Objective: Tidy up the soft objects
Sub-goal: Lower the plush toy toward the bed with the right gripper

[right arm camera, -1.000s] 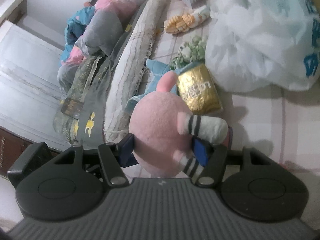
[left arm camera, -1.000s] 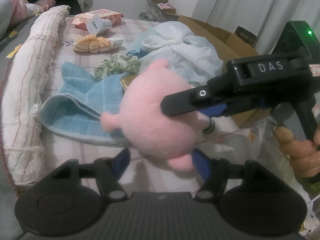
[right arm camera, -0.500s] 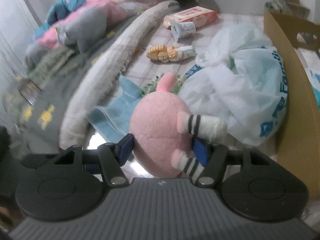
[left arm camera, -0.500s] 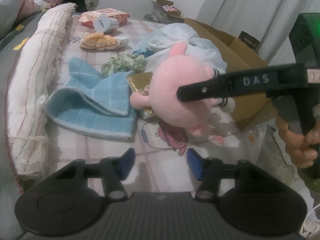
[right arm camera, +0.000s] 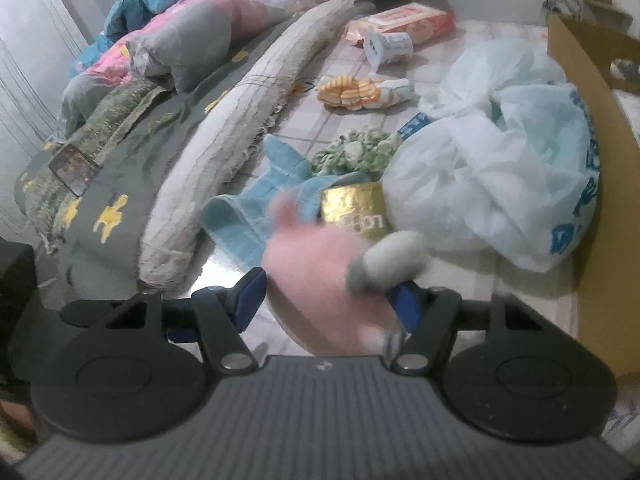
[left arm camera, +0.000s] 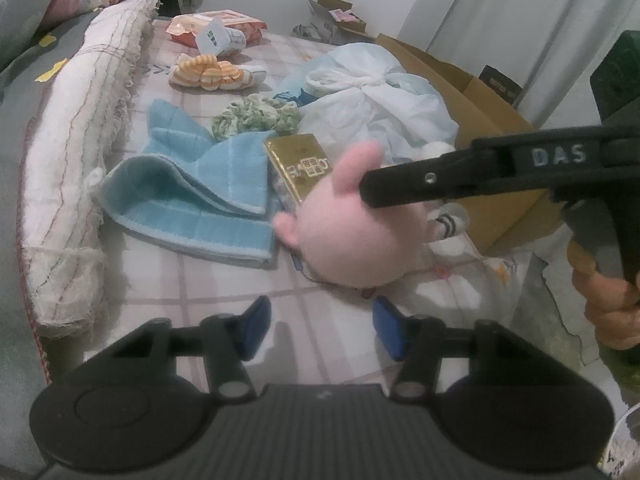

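Observation:
A round pink plush toy (left arm camera: 352,236) with striped white limbs is between the fingers of my right gripper (right arm camera: 328,300); it is blurred in the right wrist view (right arm camera: 316,268). It hangs low, at or just above the checked bedsheet (left arm camera: 224,284). In the left wrist view the right gripper's black finger (left arm camera: 436,184) crosses above the toy. My left gripper (left arm camera: 320,328) is open and empty, just in front of the toy. A folded blue towel (left arm camera: 192,200), a green scrunchie (left arm camera: 256,116) and orange striped socks (left arm camera: 208,74) lie beyond.
A gold packet (left arm camera: 300,166) lies beside the towel. A white plastic bag (left arm camera: 372,108) and an open cardboard box (left arm camera: 480,112) are at the right. A rolled white blanket (left arm camera: 84,144) runs along the left. Snack packs (left arm camera: 216,34) lie at the back.
My right gripper has carried the pink toy away from my left gripper and lowered it toward the sheet by the gold packet. My left gripper has stayed open and drawn back.

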{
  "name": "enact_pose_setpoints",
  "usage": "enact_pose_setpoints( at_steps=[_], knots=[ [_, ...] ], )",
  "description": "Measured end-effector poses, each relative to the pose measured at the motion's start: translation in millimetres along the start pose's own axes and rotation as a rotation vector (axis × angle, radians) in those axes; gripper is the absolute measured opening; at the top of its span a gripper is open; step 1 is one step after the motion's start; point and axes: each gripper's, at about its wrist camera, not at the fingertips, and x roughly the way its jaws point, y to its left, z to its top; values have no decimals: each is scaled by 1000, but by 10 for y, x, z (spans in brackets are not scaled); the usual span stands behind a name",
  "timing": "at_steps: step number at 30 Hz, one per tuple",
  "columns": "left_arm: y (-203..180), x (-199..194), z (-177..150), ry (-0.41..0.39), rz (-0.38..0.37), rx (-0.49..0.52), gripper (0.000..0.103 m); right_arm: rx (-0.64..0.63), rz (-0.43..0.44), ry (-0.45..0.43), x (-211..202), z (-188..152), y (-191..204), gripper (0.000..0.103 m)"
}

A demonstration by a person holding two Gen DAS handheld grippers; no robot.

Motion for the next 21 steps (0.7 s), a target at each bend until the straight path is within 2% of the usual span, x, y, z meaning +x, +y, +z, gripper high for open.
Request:
enact_pose_setpoints(
  at_steps=[7, 14, 18, 21],
  knots=[
    [-37, -65, -56, 6, -14, 17, 57, 57, 94, 3, -68, -51, 26, 67],
    [-102, -103, -73, 10, -31, 31, 66, 163, 276, 43, -72, -87, -14, 67],
    [-44, -65, -68, 34, -10, -1, 67, 192, 335, 69, -40, -128, 17, 67],
    [38, -53, -95, 67, -22, -38, 67, 210, 379, 105, -13, -182, 29, 66]
  ],
)
